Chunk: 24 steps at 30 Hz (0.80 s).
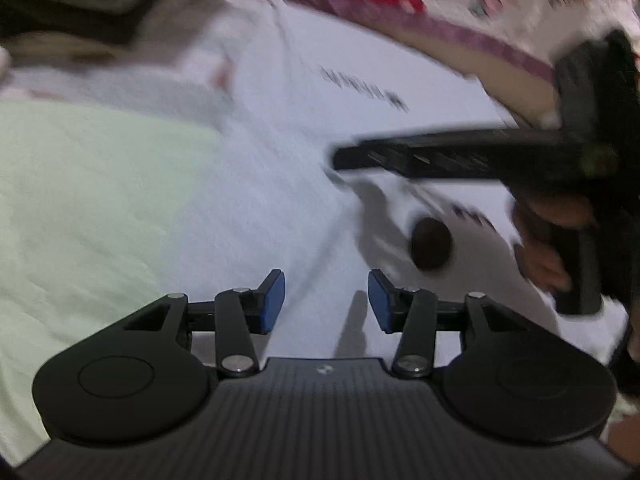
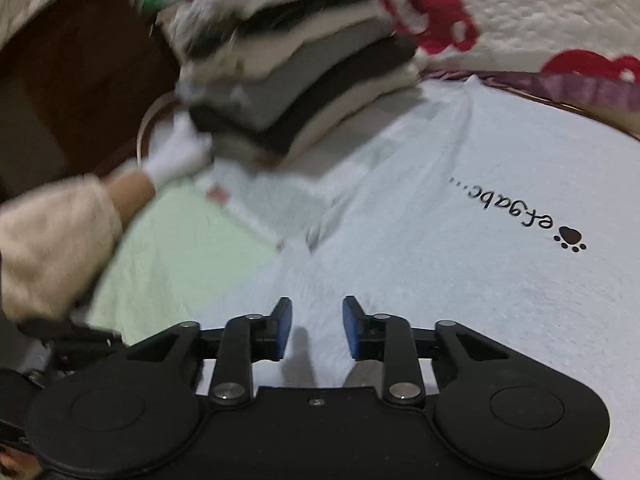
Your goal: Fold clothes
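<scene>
Both grippers, left gripper [image 1: 326, 300] and right gripper [image 2: 317, 328], hover with fingers apart and empty over the white garment [image 2: 440, 240] spread flat on the bed for folding, finished folded stack [image 2: 296, 80] near its far edge.

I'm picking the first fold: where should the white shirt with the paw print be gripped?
My guess: pinch the white shirt at its loose edge beside the green sheet, from the left. It lies flat, so only that edge, lying atop the sheet, offers a lip.
</scene>
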Motion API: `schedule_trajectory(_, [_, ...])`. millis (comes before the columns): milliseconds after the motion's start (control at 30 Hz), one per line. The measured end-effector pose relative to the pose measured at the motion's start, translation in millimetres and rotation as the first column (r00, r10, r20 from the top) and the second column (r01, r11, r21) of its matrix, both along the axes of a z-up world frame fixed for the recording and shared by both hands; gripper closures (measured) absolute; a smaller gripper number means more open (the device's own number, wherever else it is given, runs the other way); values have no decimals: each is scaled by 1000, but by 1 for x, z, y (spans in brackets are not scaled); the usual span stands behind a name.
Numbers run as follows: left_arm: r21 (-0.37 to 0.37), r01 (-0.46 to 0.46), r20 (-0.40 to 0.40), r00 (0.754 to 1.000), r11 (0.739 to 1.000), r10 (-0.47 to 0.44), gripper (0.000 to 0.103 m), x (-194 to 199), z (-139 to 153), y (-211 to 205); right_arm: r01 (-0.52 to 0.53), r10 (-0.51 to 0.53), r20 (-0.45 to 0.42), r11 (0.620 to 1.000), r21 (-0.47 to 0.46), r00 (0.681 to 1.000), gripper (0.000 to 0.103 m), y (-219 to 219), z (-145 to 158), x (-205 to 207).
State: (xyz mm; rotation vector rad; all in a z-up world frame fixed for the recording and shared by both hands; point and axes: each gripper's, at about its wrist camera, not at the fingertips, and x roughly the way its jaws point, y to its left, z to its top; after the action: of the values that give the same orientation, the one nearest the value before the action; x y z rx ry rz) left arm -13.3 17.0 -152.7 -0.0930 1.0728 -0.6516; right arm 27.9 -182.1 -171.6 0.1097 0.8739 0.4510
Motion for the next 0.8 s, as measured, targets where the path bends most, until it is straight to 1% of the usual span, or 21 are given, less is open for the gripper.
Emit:
schedule_trajectory(33, [4,27,-22,999,1000,-26,58,-5,-4,-5,17,-18,-30,1000,-21,999,68,0,-6,3])
schedule_trajectory(100, [67,82,-42,996,994,-79,58,-15,-10,-14,56,-58,-63,998,-33,996,69,-9,-13,5])
schedule_trajectory(167, [83,95,-29,995,992,-92,58,-20,-9,-14,99,-104,-70,992,-72,992,71,-23,-18,4])
schedule_trajectory(267, [25,60,-86,995,998,-58,58,-16,-5,-2,200,-205,-66,977,-75,977,71,-50,-14,-1])
schedule_trajectory(333, [-36,40,-99,994,999,-43,58,-13,6,7,265,-266,-68,964,-28,961,69,-75,-4,-15])
schedule_trajectory(367, [-52,36,-89,995,998,-40,58,-12,13,8,297,-296,-70,955,-2,952,69,-88,1,-23])
schedule_trajectory(433, [-41,48,-30,998,998,-49,57,-3,32,-1,364,-359,-84,929,65,930,68,-120,13,-48])
schedule_trajectory(467, [-34,55,1,999,998,-55,53,1,42,-6,396,-388,-91,913,99,917,67,-136,19,-62])
schedule_trajectory(500, [0,61,31,998,998,-61,44,6,50,-19,425,-416,-98,897,122,904,66,-152,25,-80])
schedule_trajectory(533, [39,67,60,996,997,-70,41,10,58,-33,449,-440,-94,885,121,893,66,-167,30,-100])
schedule_trajectory(567, [84,84,90,992,993,-91,40,14,62,-50,471,-463,-87,875,116,882,65,-181,36,-120])
schedule_trajectory(600, [120,126,118,983,985,-140,40,16,66,-70,486,-481,-73,870,86,874,62,-192,42,-140])
schedule_trajectory(633, [141,177,133,972,974,-195,40,15,69,-91,500,-498,-51,866,27,865,58,-202,47,-160])
schedule_trajectory(667, [159,228,146,957,961,-251,40,14,71,-112,513,-514,-28,858,-36,857,57,-212,52,-181])
schedule_trajectory(733, [151,347,149,918,925,-369,40,4,73,-156,551,-556,4,823,-140,831,56,-235,59,-223])
schedule_trajectory(767, [130,407,136,896,904,-423,40,-2,71,-177,579,-586,4,800,-160,811,55,-251,60,-243])
schedule_trajectory(800, [106,465,123,871,879,-476,40,-7,68,-197,610,-618,-9,777,-157,786,54,-266,60,-262])
